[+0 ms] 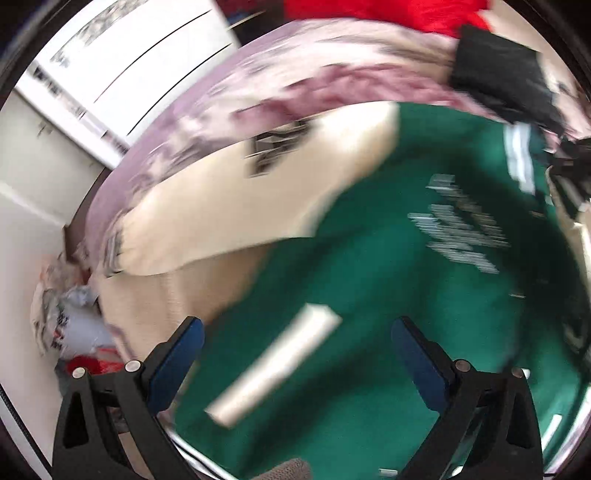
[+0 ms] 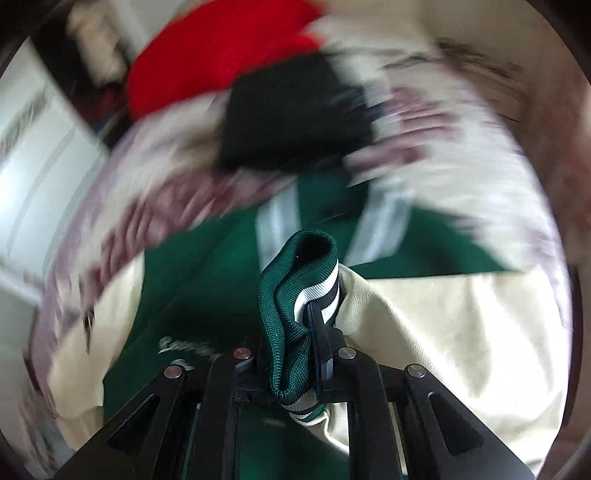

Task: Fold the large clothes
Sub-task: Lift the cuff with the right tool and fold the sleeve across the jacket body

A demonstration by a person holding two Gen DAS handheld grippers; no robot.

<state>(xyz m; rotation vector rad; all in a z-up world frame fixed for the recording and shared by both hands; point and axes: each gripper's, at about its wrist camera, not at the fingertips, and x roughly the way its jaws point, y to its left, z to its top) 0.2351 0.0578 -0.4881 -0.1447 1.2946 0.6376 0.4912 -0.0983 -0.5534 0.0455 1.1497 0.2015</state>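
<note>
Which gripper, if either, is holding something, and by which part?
The right gripper is shut on the green jacket's striped ribbed cuff. The left gripper is open, holding nothing.

A green varsity jacket (image 1: 369,266) with cream sleeves (image 1: 229,192) lies spread on a bed, white lettering on its body. One sleeve's ribbed cuff (image 2: 295,295), green with white and dark stripes, is bunched and lifted off the jacket.

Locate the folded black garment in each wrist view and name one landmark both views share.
Left wrist: black garment at upper right, on the floral bedspread.
Right wrist: black garment at upper centre, beyond the right gripper.
Shared landmark: the red cloth just behind it.
</note>
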